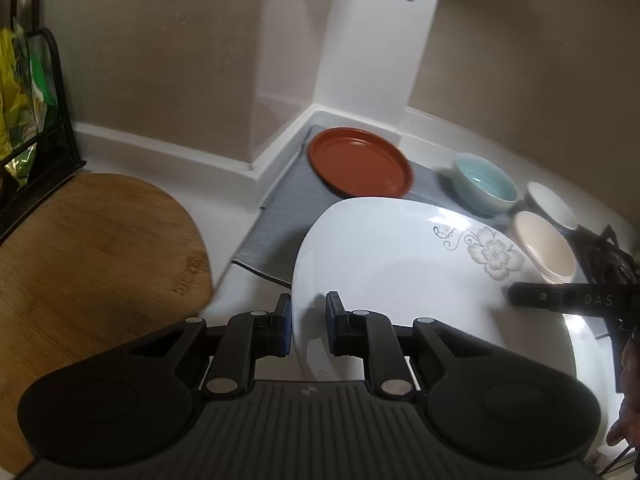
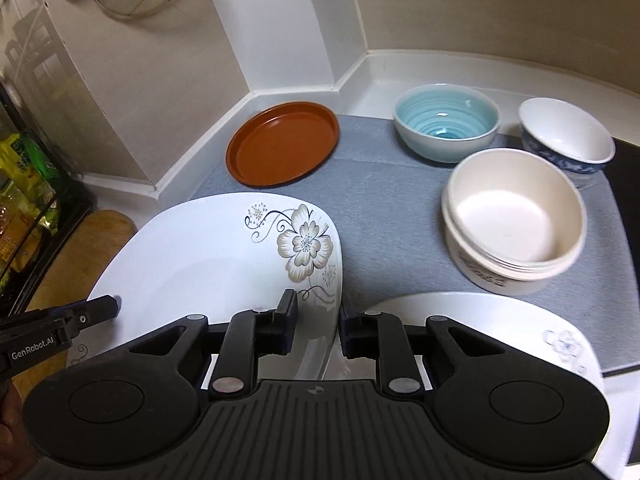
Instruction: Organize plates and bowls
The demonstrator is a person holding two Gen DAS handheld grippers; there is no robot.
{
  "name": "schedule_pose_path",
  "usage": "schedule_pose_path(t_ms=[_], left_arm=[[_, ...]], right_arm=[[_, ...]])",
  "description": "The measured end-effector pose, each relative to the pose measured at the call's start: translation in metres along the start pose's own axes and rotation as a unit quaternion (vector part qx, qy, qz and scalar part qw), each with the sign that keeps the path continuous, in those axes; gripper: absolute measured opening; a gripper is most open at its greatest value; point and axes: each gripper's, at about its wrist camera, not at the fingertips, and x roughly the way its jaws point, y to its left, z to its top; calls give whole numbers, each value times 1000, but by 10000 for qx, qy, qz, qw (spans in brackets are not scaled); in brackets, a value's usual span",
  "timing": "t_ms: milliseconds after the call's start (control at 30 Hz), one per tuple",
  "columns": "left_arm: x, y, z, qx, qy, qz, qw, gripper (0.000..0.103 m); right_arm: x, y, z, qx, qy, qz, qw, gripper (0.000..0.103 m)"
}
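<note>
A white square plate with a flower print (image 1: 400, 256) (image 2: 208, 256) is held tilted above the grey mat (image 2: 380, 200), gripped from both sides. My left gripper (image 1: 309, 304) is shut on its left rim, and my right gripper (image 2: 318, 308) is shut on the rim by the flower. A second white flowered plate (image 2: 480, 320) lies on the mat below. Farther back sit a brown round plate (image 2: 282, 144), a light blue bowl (image 2: 446, 124), a stack of cream bowls (image 2: 512, 220) and a blue-patterned white bowl (image 2: 566, 136).
A wooden cutting board (image 1: 92, 260) lies on the white counter to the left. Behind it a black rack (image 1: 60, 120) holds packets. A wall corner juts out behind the brown plate. A black stove edge (image 1: 600, 252) borders the mat on the right.
</note>
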Motion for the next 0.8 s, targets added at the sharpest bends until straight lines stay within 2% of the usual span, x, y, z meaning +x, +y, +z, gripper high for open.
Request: schedule_pose_path(t_ms=[367, 800], left_arm=[[-23, -51, -26, 179, 24, -85, 9998, 18], [-24, -90, -45, 369, 121, -233, 9990, 18]], right_arm=[[-41, -42, -29, 147, -175, -85, 9997, 23], [-65, -80, -57, 282, -242, -212, 9991, 23]])
